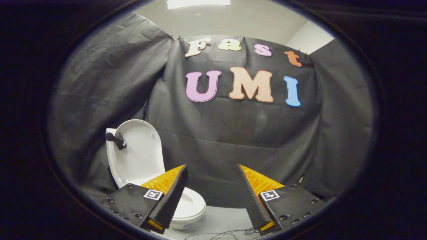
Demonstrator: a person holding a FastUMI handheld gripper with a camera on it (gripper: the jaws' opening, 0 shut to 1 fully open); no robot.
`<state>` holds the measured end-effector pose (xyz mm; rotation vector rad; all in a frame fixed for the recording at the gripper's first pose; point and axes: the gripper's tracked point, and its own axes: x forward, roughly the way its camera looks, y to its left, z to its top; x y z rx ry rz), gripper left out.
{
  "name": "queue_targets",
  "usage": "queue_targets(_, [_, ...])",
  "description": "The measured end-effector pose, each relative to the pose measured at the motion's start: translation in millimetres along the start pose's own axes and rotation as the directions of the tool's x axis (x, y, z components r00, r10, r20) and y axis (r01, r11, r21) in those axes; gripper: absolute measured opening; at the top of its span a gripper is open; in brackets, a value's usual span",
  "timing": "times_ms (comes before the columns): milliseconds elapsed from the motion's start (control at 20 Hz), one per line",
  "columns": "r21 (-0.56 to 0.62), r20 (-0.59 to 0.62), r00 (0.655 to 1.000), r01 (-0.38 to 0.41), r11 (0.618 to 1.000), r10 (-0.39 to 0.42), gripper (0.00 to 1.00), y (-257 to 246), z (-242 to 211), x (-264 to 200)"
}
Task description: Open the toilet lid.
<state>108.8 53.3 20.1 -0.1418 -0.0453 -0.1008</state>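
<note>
the white toilet lid (138,150) stands raised upright, a small dark knob (115,140) on it. it sits beyond my left finger, above the open seat (191,205).

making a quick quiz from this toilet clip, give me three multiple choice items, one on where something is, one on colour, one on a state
1. Where is the toilet relative to the gripper?
A. beyond and partly behind one finger, off to the side of the gap
B. squarely between the two fingers
C. hanging on the cloth wall above the fingers

2. What colour is the toilet lid?
A. blue
B. white
C. red

3. What state is the toilet lid in?
A. flat down over the bowl
C. raised upright, leaning back
B. lying detached on the floor

Answers:
1. A, the bowl shows past one finger, which covers part of it, while the gap between the fingers holds nothing.
2. B, lid and bowl are both white against the black cloth wall.
3. C, the lid stands up behind the open bowl, with a dark knob handle near its upper edge.
</note>
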Motion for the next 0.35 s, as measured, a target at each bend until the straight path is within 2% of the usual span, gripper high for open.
queue_targets(350, [0.045, -0.086, 0.996, -0.008, 0.999, 0.012, 0.90, -22.3, -24.5, -16.0])
